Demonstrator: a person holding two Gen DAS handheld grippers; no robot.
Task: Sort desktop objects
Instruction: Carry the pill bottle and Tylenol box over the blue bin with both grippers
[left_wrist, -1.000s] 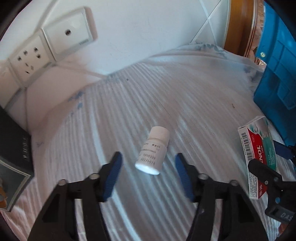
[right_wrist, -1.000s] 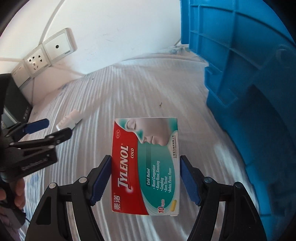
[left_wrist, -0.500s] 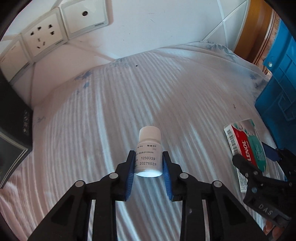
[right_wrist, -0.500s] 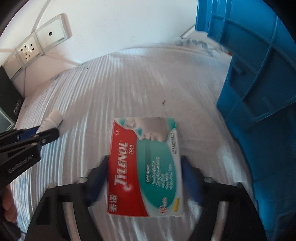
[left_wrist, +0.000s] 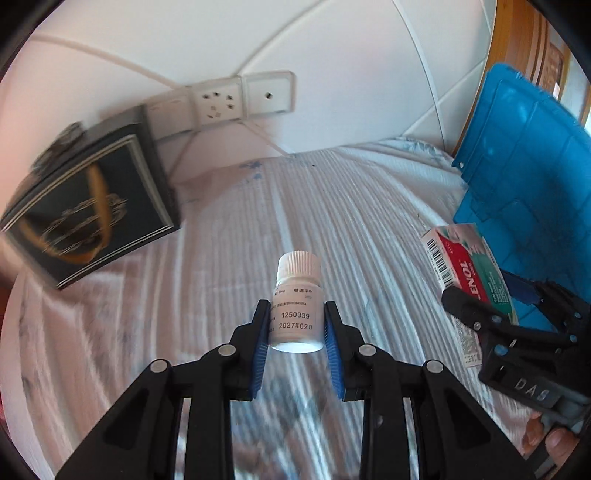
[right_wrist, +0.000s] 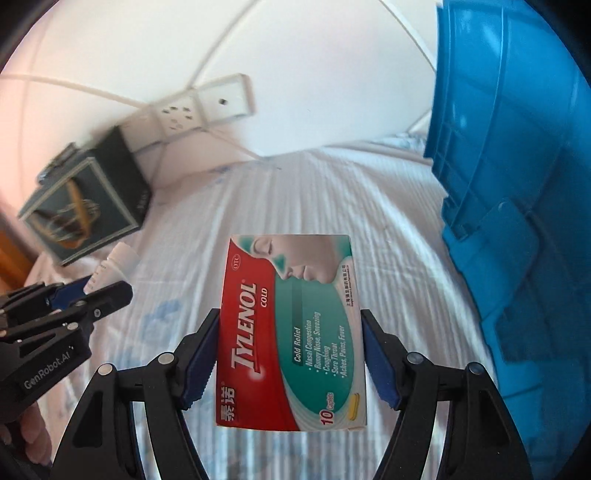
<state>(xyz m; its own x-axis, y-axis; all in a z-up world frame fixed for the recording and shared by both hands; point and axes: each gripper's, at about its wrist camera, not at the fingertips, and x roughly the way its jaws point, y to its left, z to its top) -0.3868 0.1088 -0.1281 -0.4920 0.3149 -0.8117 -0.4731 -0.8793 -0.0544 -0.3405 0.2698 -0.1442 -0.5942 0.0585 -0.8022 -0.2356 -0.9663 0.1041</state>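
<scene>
My left gripper (left_wrist: 295, 332) is shut on a small white pill bottle (left_wrist: 296, 302) with a ribbed cap, held lifted above the striped white cloth (left_wrist: 369, 206). My right gripper (right_wrist: 290, 350) is shut on a red and green Tylenol Cold box (right_wrist: 291, 332), also raised off the cloth. In the left wrist view the Tylenol box (left_wrist: 469, 266) and the right gripper (left_wrist: 509, 317) show at the right, in front of the blue bin (left_wrist: 528, 177). In the right wrist view the left gripper (right_wrist: 92, 291) with the bottle (right_wrist: 112, 267) appears at the left edge.
A large blue plastic bin (right_wrist: 517, 184) stands at the right. A dark box with a gold design (left_wrist: 88, 214) leans at the back left by the wall sockets (left_wrist: 236, 99). A wooden frame (left_wrist: 517, 55) rises behind the bin.
The left gripper closed on the white bottle, which lay on the cloth, and lifted it. Both grippers rose and pulled back; the right one kept the Tylenol box.
</scene>
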